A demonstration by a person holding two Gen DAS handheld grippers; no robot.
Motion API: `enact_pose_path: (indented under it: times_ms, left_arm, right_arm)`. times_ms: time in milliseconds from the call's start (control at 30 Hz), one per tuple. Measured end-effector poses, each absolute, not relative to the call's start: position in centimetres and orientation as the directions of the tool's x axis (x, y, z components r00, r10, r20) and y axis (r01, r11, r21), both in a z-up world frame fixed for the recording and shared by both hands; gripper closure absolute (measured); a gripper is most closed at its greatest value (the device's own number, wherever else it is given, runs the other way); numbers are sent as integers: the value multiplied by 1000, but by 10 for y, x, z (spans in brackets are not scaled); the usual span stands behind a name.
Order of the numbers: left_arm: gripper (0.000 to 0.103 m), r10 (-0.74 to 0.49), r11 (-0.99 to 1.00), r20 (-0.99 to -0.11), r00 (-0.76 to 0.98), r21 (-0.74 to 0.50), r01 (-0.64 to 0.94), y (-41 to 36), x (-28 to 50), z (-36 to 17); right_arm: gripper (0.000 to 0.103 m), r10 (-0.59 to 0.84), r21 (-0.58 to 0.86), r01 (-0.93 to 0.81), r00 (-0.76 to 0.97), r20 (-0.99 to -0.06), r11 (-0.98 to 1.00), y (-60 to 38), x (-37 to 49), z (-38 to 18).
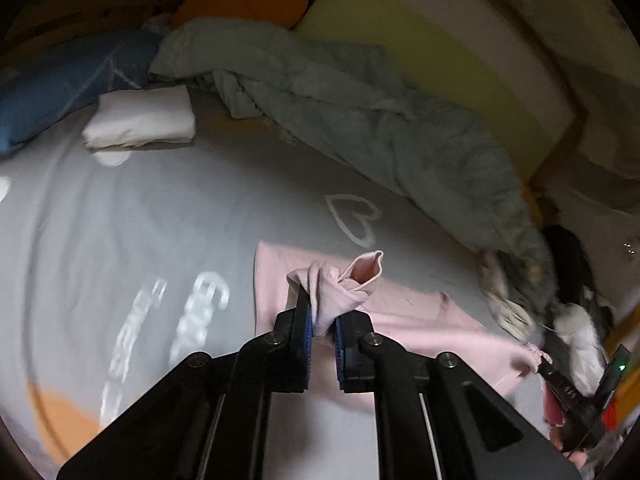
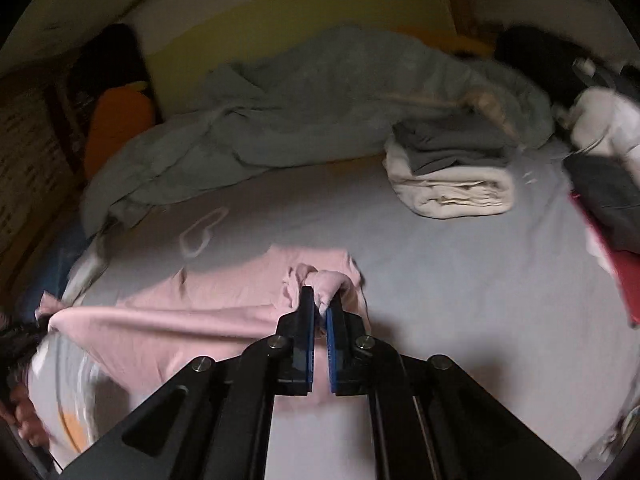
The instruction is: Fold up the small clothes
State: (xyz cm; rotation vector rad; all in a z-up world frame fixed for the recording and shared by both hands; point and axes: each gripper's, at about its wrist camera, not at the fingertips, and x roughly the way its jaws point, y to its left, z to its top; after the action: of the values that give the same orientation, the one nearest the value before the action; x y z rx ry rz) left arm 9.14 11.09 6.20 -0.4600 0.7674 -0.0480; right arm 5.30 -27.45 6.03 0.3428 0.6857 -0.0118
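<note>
A small pink garment (image 1: 432,320) lies partly spread on the grey bed sheet (image 1: 120,216). My left gripper (image 1: 322,312) is shut on a bunched corner of it, held a little above the sheet. My right gripper (image 2: 320,304) is shut on another bunched corner of the pink garment (image 2: 192,312). The cloth hangs stretched between the two grippers. The right gripper also shows at the far right of the left wrist view (image 1: 538,364), with pink cloth in it. The left gripper shows dimly at the left edge of the right wrist view (image 2: 44,318).
A rumpled grey-green duvet (image 1: 360,112) lies along the back of the bed. A folded white cloth (image 1: 140,118) sits at the far left. A stack of folded grey and cream clothes (image 2: 452,168) sits at the right, beside dark and red items (image 2: 612,216).
</note>
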Motion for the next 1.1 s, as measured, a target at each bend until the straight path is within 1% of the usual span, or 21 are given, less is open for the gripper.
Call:
enact_pose_path:
  times_ms: [67, 133, 300, 367, 433, 467, 500, 533, 567, 600, 633, 667, 700, 767, 833, 867, 900, 967, 1000, 1033, 1100]
  left_arm:
    - [94, -180, 908, -710, 681, -386, -162, 106, 129, 45]
    - [94, -168, 911, -755, 634, -365, -194, 103, 164, 20]
    - [93, -144, 926, -802, 579, -316, -207, 98, 211, -21]
    - [87, -135, 935, -801, 583, -298, -193, 97, 217, -27]
    - [76, -143, 931, -780, 609, -314, -184, 102, 212, -24]
    - [63, -141, 929, -754, 642, -325, -177, 104, 203, -17]
    - [48, -139, 930, -710, 690, -334, -156, 107, 192, -7]
    - [41, -125, 939, -661, 740, -319, -127, 106, 175, 7]
    - [35, -112, 948, -626, 771, -299, -106, 106, 164, 17]
    - [33, -107, 959, -589, 801, -274, -74, 102, 150, 29]
    - [32, -105, 972, -564, 819, -234, -37, 95, 135, 39]
    - [32, -97, 981, -564, 820, -191, -15, 88, 130, 44]
    - [32, -89, 991, -588, 804, -134, 12, 77, 128, 47]
    - [32, -109, 994, -690, 716, -53, 101, 52, 139, 38]
    - [44, -161, 980, -762, 627, -48, 192, 31, 150, 15]
    - [47, -175, 976, -764, 621, -52, 210, 24, 150, 6]
    - [47, -181, 976, -750, 636, -56, 211, 22, 148, -2]
    - [47, -86, 990, -748, 659, 7, 138, 23, 140, -24]
    - [47, -74, 992, -745, 663, 14, 127, 27, 130, -34]
    - [47, -77, 992, -720, 690, 16, 128, 30, 119, -38]
    - [47, -59, 991, -711, 701, 44, 128, 28, 113, -41]
  right_arm:
    - [99, 115, 324, 142, 745, -657, 935, -276, 97, 49]
    - [99, 97, 298, 157, 720, -687, 942, -273, 133, 35]
    - [99, 136, 351, 190, 678, -723, 917, -283, 185, 6]
    - [97, 133, 351, 202, 669, -731, 914, -286, 195, 0]
    - [93, 143, 366, 209, 665, -733, 907, -289, 194, 0]
    - [86, 146, 374, 206, 674, -724, 904, -292, 192, 3]
    - [74, 131, 372, 210, 693, -709, 904, -294, 183, 10]
    - [65, 97, 353, 218, 715, -692, 910, -294, 173, 18]
    - [47, 67, 333, 217, 741, -668, 917, -295, 163, 26]
    - [43, 44, 316, 208, 770, -636, 926, -293, 152, 34]
    - [43, 31, 287, 176, 802, -596, 941, -287, 139, 47]
    - [43, 43, 265, 139, 814, -580, 954, -280, 133, 54]
    - [43, 70, 244, 88, 816, -573, 966, -272, 129, 59]
    - [43, 204, 231, -72, 753, -626, 970, -247, 134, 58]
    - [51, 348, 301, -185, 627, -696, 935, -225, 145, 39]
    - [59, 350, 306, -181, 624, -699, 935, -220, 144, 32]
    - [59, 298, 270, -146, 649, -700, 952, -217, 141, 21]
    - [60, 177, 193, -55, 689, -702, 980, -220, 131, 2]
    - [69, 144, 169, -34, 701, -699, 985, -222, 123, -7]
    - [69, 144, 172, -34, 715, -685, 984, -226, 116, -16]
    - [70, 151, 180, -35, 713, -684, 983, -228, 114, -26]
